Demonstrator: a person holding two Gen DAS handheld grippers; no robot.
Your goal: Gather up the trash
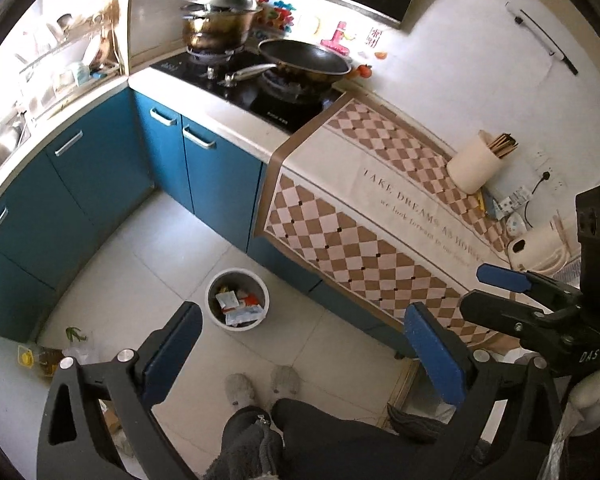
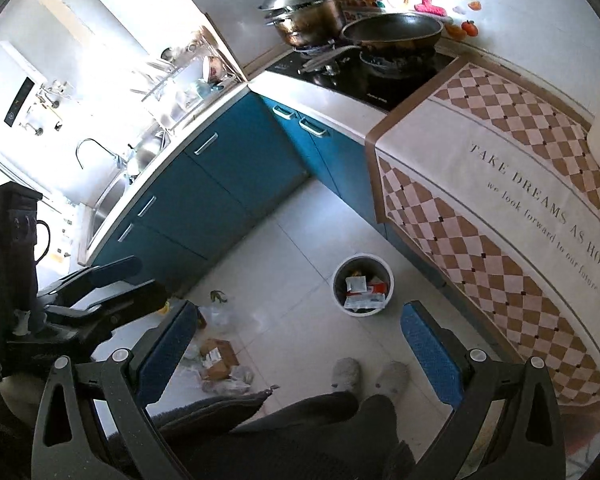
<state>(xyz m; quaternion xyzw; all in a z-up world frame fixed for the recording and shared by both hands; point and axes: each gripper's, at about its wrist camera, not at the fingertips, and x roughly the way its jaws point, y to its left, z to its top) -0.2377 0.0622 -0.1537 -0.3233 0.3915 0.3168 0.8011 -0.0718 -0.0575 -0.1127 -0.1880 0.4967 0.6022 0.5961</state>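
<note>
Blue cabinets (image 2: 220, 184) ring the tiled floor; white trash bin (image 1: 238, 298) w/ wrappers sits by the counter. Left gripper (image 1: 300, 348) & right gripper (image 2: 296, 340) both spread wide, nothing between. Risk: floor litter (image 2: 218, 360) nr slippers gets missed or trodden.

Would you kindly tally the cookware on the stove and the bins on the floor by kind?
Lidded steel pots: 1
Black frying pans: 1
Round white waste bins: 1
Total: 3
</note>
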